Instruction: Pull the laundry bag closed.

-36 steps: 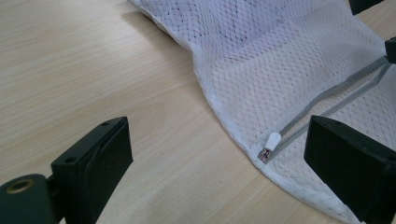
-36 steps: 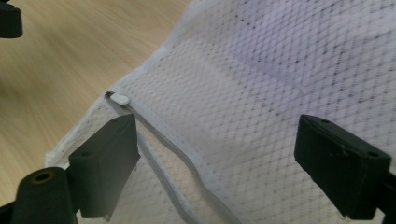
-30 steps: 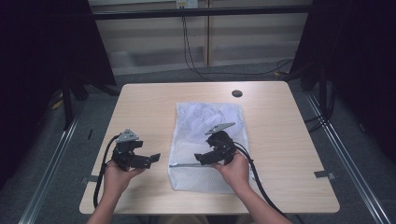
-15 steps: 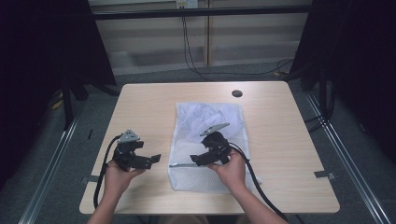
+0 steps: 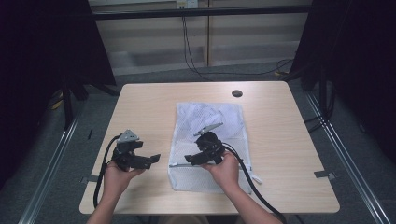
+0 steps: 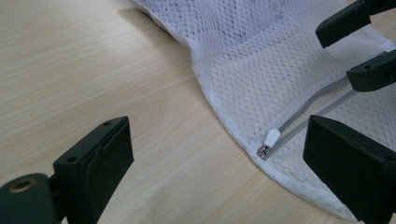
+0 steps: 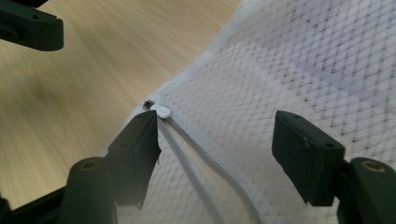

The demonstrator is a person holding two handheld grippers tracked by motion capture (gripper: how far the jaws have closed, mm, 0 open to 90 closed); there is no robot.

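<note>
**A:** Status on the bag?

**B:** White mesh laundry bag (image 5: 208, 140) lies flat on the wooden table (image 5: 289, 140), middle of it, long side running away from me. Zipper (image 7: 196, 163) crosses the near end. White zipper pull (image 7: 161, 111) sits at the bag's left edge, right by the seam.

**A:** Right gripper?

**B:** My right gripper (image 5: 190, 159) is over the near part of the bag, pointing left along the zipper line. Jaws have just been closing in, but they are not pressing on anything. In the right gripper view the zipper track runs up between them and the pull sits just ahead of one jaw's tip, close against it. Can't tell if that tip touches the pull. The other jaw is over plain mesh, well apart from the pull.

**A:** So no pinch.

**B:** No pinch. Gap between the pads is wide.

**A:** Left?

**B:** My left gripper (image 5: 154, 159) is on bare table just left of the bag, pointing right toward it. Jaws spread wide, nothing between them but wood and the bag's edge. In the left gripper view the pull (image 6: 270, 139) is ahead, near one jaw, not touching.

**A:** The two grippers?

**B:** Tips face each other across the bag's left edge, near but apart.
</note>
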